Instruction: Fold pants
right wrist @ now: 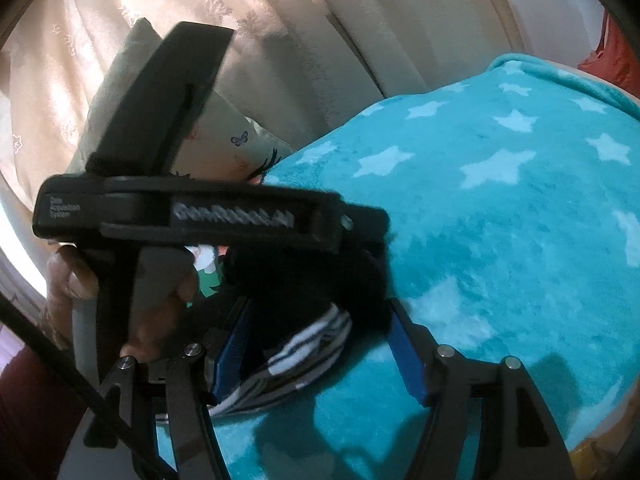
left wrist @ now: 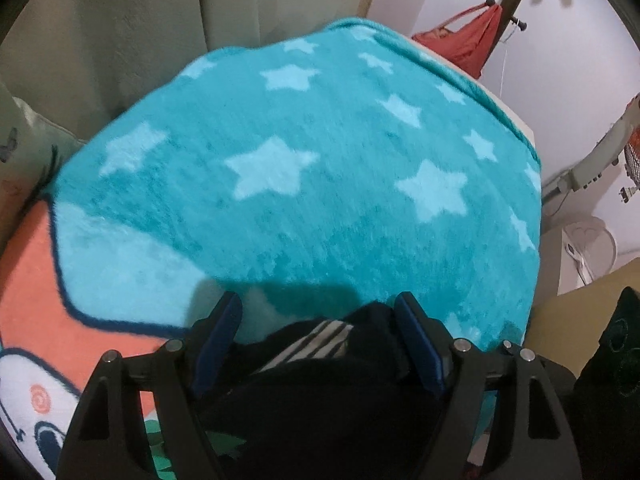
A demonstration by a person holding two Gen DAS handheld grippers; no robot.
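Note:
Black pants [left wrist: 320, 392] with white side stripes lie bunched on a teal star blanket [left wrist: 320, 184]. My left gripper [left wrist: 318, 302] points steeply down over the bunch. Its blue pads [left wrist: 418, 344] stand wide on either side of the fabric without squeezing it. In the right wrist view the striped part of the pants [right wrist: 304, 346] sits between the wide jaws of my right gripper [right wrist: 320, 306], close to the left pad, with teal blanket [right wrist: 500, 240] showing before the right pad. The left tool's black body [right wrist: 224, 216], held by a hand [right wrist: 68, 276], crosses that view just above the pants.
A pale pillow [right wrist: 228, 120] leans against the padded headboard [left wrist: 140, 40] behind the blanket. An orange cartoon cover [left wrist: 32, 288] shows at the left. At the right the bed drops off, with a red bag [left wrist: 468, 44] on a stand and a white fan [left wrist: 588, 248] beyond.

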